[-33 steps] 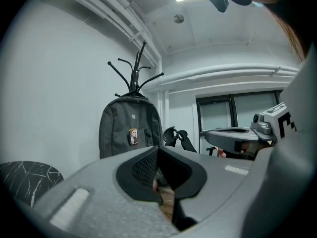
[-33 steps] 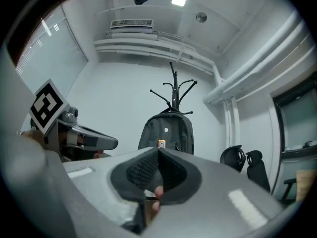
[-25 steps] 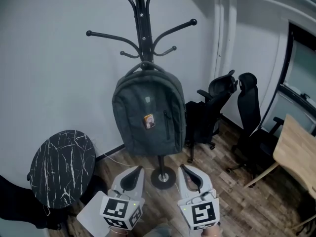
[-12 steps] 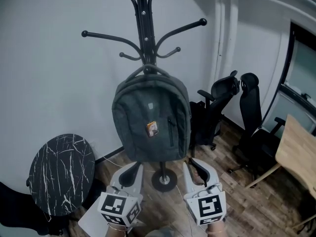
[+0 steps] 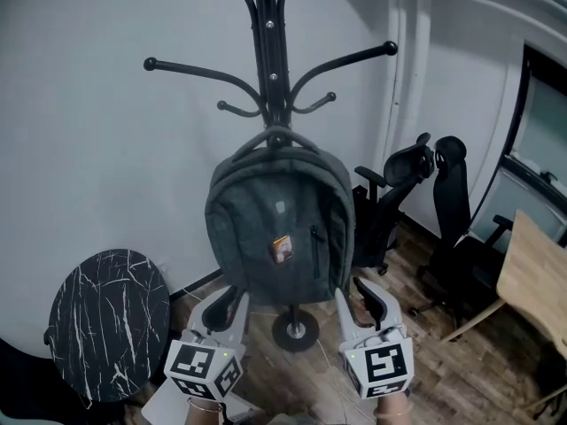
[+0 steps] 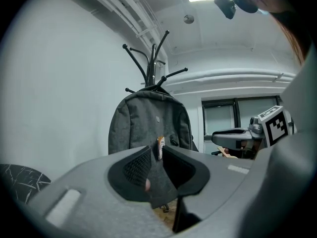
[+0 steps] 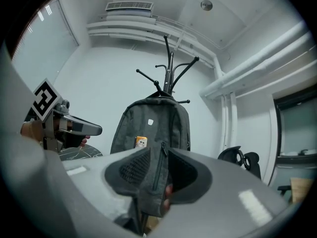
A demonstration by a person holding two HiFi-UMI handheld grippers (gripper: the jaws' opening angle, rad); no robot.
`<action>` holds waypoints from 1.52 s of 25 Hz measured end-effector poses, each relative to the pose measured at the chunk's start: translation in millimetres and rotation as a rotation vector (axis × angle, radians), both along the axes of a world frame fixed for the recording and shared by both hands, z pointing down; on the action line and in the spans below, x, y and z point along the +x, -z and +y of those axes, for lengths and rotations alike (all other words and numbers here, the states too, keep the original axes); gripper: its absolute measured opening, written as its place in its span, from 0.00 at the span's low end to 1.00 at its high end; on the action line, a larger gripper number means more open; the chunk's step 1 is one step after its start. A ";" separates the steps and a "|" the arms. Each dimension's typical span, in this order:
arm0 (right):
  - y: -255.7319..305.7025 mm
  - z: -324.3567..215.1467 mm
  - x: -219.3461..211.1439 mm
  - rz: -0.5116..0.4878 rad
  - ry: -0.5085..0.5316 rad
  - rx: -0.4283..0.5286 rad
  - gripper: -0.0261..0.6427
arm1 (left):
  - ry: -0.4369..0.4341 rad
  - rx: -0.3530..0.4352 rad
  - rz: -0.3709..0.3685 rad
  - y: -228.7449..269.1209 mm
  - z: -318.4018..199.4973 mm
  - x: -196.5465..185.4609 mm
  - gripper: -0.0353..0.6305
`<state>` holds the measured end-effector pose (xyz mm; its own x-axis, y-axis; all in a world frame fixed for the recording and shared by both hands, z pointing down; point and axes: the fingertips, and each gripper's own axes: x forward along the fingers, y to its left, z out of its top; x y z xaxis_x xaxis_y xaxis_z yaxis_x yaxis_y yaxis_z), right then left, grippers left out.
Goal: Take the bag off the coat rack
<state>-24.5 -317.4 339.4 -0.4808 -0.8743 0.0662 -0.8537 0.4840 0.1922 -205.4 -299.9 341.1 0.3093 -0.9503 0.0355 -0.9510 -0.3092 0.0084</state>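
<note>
A grey backpack (image 5: 279,237) hangs by its top loop from a hook of the black coat rack (image 5: 270,69), with a small orange tag on its front. My left gripper (image 5: 229,306) is just below the bag's lower left corner and my right gripper (image 5: 368,297) just below its lower right corner; neither touches it. Both sets of jaws are opening, with nothing between them. In the left gripper view the backpack (image 6: 148,123) shows beyond the gap of the left gripper (image 6: 156,155). In the right gripper view the right gripper (image 7: 159,157) frames the backpack (image 7: 153,123).
A round black marble table (image 5: 111,321) stands at the lower left by the white wall. The rack's round base (image 5: 295,330) rests on the wood floor. Two black office chairs (image 5: 403,197) and a wooden table (image 5: 536,273) stand to the right.
Both grippers have come up closer under the bag's bottom corners, and their jaws have spread from shut to a visible gap. The bag still hangs on the rack.
</note>
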 end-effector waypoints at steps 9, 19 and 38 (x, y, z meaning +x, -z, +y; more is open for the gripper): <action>-2.2 -30.7 -5.9 0.011 -0.042 0.005 0.27 | 0.021 -0.031 0.022 -7.3 -31.5 -33.0 0.24; -10.9 -72.1 5.2 -0.007 -0.058 0.026 0.33 | 0.084 -0.075 0.034 -19.5 -66.2 -62.7 0.34; -55.4 -135.0 12.5 -0.048 0.034 -0.106 0.41 | 0.134 -0.215 0.019 -63.9 -115.7 -71.2 0.41</action>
